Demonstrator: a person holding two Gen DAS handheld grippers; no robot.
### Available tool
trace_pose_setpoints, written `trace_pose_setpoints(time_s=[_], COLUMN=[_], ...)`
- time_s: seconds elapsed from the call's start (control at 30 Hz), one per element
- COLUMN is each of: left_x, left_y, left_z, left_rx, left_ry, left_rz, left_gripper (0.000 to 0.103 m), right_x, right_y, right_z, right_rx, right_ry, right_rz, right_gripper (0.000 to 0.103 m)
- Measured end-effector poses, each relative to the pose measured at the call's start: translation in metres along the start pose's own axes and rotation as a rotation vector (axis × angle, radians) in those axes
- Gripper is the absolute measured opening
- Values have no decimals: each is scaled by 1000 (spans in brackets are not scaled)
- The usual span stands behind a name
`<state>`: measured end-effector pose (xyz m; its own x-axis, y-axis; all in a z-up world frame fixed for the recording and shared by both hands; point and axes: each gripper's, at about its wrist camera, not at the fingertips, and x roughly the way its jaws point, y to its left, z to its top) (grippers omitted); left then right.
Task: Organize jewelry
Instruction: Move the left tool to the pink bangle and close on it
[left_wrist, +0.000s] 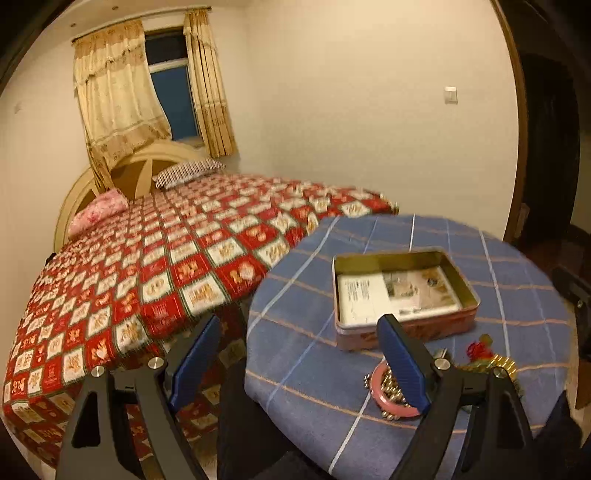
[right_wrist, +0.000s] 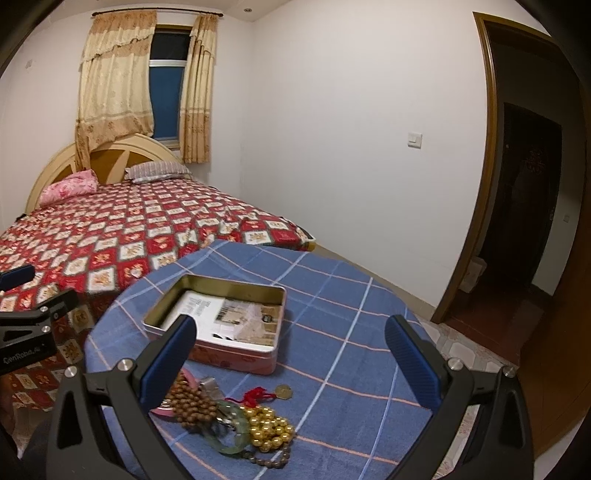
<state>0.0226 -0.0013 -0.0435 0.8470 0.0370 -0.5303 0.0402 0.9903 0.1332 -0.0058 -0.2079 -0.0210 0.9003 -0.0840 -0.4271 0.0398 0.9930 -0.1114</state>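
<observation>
- Left wrist view: the left gripper (left_wrist: 299, 354) stood wide and held nothing, its blue pads well apart above the near edge of the round table under a blue checked cloth (left_wrist: 509, 280).
- Ahead of its right finger lay the open rectangular metal tin with a printed paper lining (left_wrist: 458, 269), empty of jewelry.
- Just beside and partly behind that finger sat a pink bangle ringed with small metal beads (left_wrist: 384, 402); gold beads and a red knot showed further right, half hidden.
- This view was blurred, so the pile could not be sorted out here.
- Right wrist view: the right gripper (right_wrist: 291, 363) also gaped wide and empty, hanging over the heap.
- Between its fingers, this view alone showed the brown wooden bead bracelet (right_wrist: 188, 400), a pale green jade bangle (right_wrist: 231, 439), the gold bead string (right_wrist: 269, 430), a red knotted cord with a brass coin (right_wrist: 282, 391) and a dark bead strand (right_wrist: 269, 461), all touching.
- The tin lay ahead of the left finger.
- Judged from this, sorting had not begun; the next move calls for lowering onto one piece, closing, and carrying it forward into the tin without dragging neighbours.
</observation>
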Motion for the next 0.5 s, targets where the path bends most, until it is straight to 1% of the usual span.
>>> trace_pose_setpoints(time_s=[0.13,0.2,0.3,0.37,0.43,0.47,0.5], left_x=[23,33,46,51,57,59,63], left_y=[-8,-15,-25,-32,-36,-37,-39], left_z=[-15,-24,-35,-41,-45,-47,-49], left_rx=[15,33,54,67,73,73,72], left_ry=[51,65,98,113,129,137,153], left_rz=[-16,-25,-49,-65,-83,-93,-105], left_gripper=[86,86,86,86,86,85,80], right_x=[22,34,43,47,50,52,53], right_y=[-5,-6,-4,-6,-9,-11,-12], right_z=[-23,-38,-52,-56,-58,-60,-62], right_rx=[-10,-19,-36,-31,-22,-18,-15], right_ry=[64,115,164,184,195,202,210], right_rz=[-29,-16,-3,6,12,14,17], right_gripper=[103,100,94,90,90,89,89])
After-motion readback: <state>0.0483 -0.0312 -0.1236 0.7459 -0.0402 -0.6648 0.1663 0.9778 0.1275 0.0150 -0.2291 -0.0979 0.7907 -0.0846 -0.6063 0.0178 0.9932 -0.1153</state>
